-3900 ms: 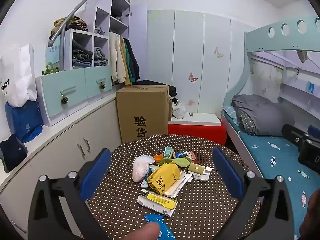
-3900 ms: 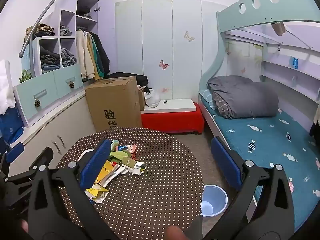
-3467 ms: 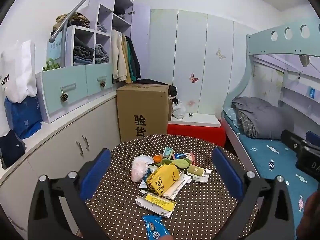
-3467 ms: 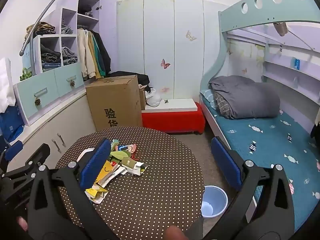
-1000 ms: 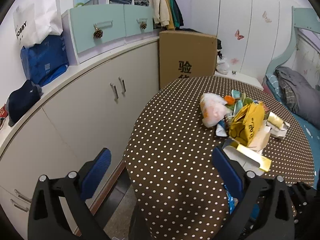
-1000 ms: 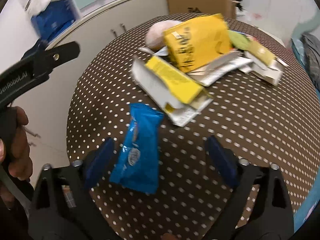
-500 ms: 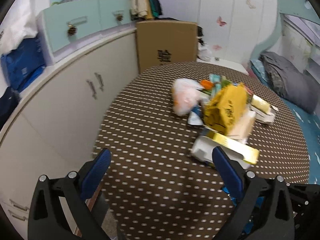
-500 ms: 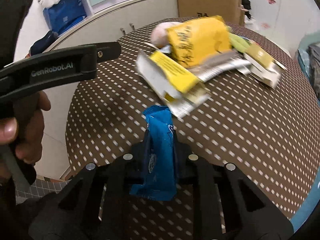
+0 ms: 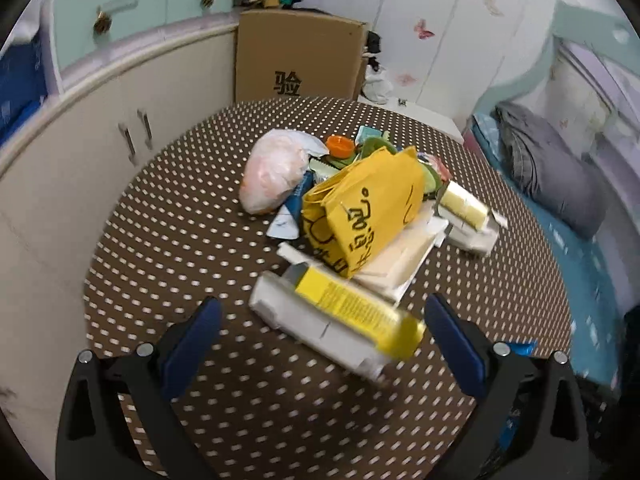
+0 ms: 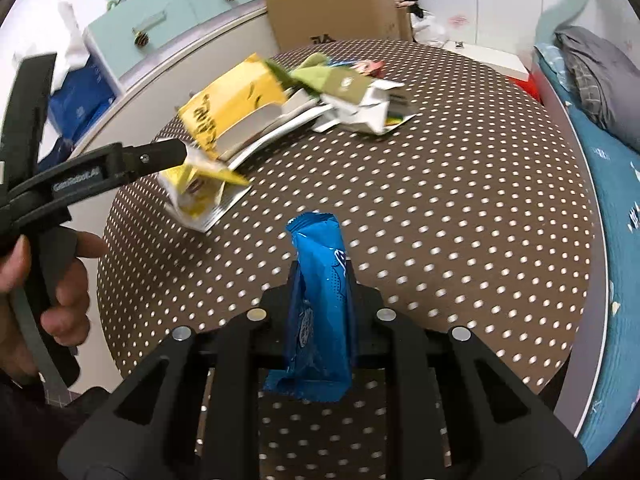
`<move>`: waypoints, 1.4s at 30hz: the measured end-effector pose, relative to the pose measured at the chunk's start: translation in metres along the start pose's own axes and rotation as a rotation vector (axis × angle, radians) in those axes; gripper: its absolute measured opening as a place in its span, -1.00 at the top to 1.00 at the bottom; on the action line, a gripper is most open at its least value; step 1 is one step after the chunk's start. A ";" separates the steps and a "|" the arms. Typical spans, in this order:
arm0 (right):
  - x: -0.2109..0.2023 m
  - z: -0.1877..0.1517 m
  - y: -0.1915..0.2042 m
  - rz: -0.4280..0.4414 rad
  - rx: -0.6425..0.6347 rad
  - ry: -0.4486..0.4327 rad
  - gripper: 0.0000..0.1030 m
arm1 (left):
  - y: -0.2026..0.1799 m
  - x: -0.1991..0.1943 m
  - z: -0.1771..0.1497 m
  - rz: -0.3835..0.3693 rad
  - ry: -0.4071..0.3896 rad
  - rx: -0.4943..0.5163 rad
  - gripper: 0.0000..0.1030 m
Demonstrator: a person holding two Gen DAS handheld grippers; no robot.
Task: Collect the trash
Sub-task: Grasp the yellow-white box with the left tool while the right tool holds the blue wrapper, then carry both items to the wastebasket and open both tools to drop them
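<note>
My right hand-held gripper (image 10: 320, 312) pinches the blue wrapper (image 10: 320, 300) above the tabletop (image 10: 460, 200), long axis pointing ahead, while my wide-open, empty left hand-held gripper (image 9: 320, 344) faces the yellow-white carton (image 9: 340, 320).

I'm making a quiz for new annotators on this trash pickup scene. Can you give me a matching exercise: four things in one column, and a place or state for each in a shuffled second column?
Things:
1. blue wrapper
2. left tongs
3. yellow paper bag
4. orange cap

Places or states:
A. open, empty, above the flattened yellow-and-white carton
B. on top of the pile in the middle of the dotted table
C. clamped in the right tongs
D. at the pile's far edge, beside the pinkish plastic bag

Pairs: 1-C, 2-A, 3-B, 4-D
</note>
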State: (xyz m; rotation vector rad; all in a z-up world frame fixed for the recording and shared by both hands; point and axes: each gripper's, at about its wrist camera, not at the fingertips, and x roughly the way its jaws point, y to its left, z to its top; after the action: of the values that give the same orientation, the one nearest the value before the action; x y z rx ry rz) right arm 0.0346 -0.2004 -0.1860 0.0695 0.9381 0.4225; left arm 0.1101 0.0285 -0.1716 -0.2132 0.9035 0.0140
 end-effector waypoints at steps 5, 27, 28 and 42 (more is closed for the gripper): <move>-0.002 0.015 -0.013 0.002 0.004 -0.015 0.62 | 0.007 0.028 -0.003 -0.082 0.098 -0.117 -0.29; -0.001 0.025 -0.026 0.017 0.058 -0.033 0.62 | 0.010 0.017 -0.011 -0.206 0.193 0.037 0.14; -0.002 0.024 -0.028 0.022 0.065 -0.037 0.62 | 0.011 0.013 -0.014 -0.207 0.189 0.036 0.14; -0.056 0.044 -0.085 0.075 0.200 -0.208 0.62 | -0.051 -0.057 0.004 -0.302 0.004 0.228 0.14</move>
State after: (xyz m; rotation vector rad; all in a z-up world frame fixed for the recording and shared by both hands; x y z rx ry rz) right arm 0.0686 -0.2944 -0.1374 0.3256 0.7718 0.3812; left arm 0.0827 -0.0157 -0.1153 -0.1353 0.8622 -0.3682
